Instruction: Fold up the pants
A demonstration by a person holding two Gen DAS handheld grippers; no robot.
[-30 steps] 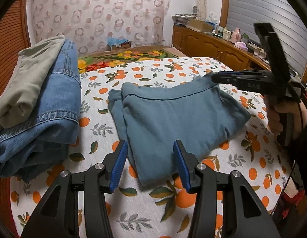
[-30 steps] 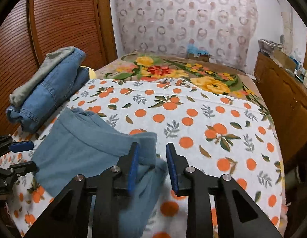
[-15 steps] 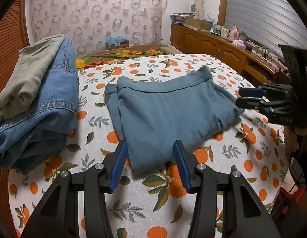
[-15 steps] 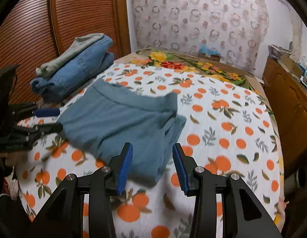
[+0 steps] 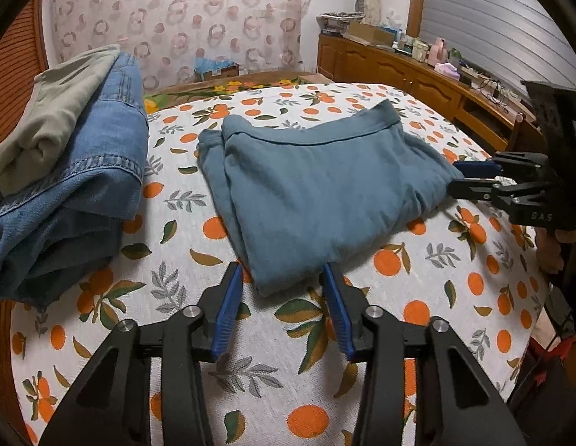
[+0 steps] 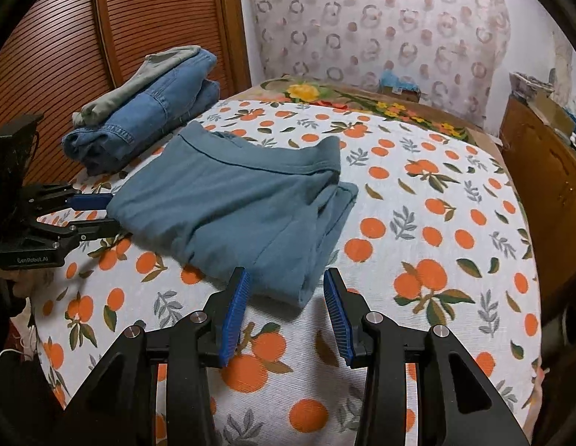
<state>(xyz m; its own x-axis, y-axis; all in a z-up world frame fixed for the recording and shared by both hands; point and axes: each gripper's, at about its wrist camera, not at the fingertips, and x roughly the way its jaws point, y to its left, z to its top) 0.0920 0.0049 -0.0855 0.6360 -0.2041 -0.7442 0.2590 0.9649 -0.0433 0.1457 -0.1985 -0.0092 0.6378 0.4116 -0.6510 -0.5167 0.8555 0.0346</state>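
Note:
The teal pants (image 5: 317, 186) lie folded into a compact stack on the orange-print bedsheet (image 5: 429, 304), waistband on the far side. They also show in the right wrist view (image 6: 235, 208). My left gripper (image 5: 282, 278) is open and empty, its blue pads either side of the near corner of the pants. My right gripper (image 6: 284, 284) is open and empty at the opposite side of the pants. It shows in the left wrist view (image 5: 470, 178) at the right edge of the cloth. The left gripper shows in the right wrist view (image 6: 98, 212).
A pile of folded blue jeans (image 5: 83, 174) with a grey-green garment (image 5: 53, 122) on top sits at the left of the bed by a slatted wooden door (image 6: 76, 37). A wooden cabinet (image 5: 418, 74) with clutter runs along the right wall.
My right gripper has opened and let go of the pants, then drawn back to the bed's edge. The pants settled flat. My left gripper stayed open and backed off slightly.

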